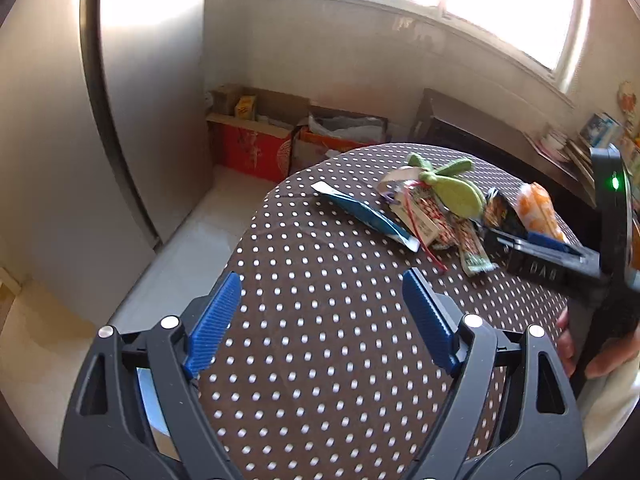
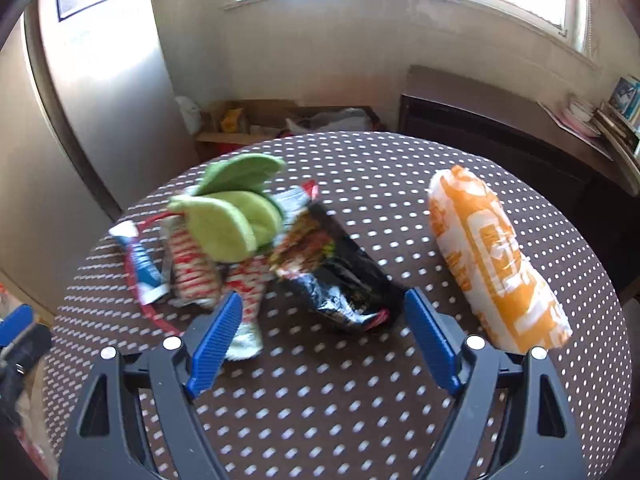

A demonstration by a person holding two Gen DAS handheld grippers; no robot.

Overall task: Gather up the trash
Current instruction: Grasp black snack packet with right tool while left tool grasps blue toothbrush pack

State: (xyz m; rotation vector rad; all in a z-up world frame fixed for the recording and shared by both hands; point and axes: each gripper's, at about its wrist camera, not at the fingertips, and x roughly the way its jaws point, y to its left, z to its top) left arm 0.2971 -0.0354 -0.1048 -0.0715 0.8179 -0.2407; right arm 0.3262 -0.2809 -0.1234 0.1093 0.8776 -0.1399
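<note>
Both hand-held grippers are spread wide with nothing between the pads. Right hand-held gripper [image 2: 322,336] hovers over the polka-dot bench [image 2: 360,400], lined up on the crumpled black snack wrapper [image 2: 340,280], which lies between and just ahead of its blue pads [image 2: 216,344]. Left hand-held gripper [image 1: 320,320] sits further back over bare cloth, well apart from the trash.

Trash is bunched mid-bench: blue sachet [image 1: 368,216], red-and-white wrappers [image 2: 196,264] under a green plush toy [image 2: 232,216], orange packet [image 2: 496,264] off to the right on its own.

My take: drop the right one straight onto the black wrapper, pinch the raised crumple rather than the flat edge. Foil is slick, so close fully. Keep clear of the red cord [image 2: 136,280] and the toy; likely not trash.
</note>
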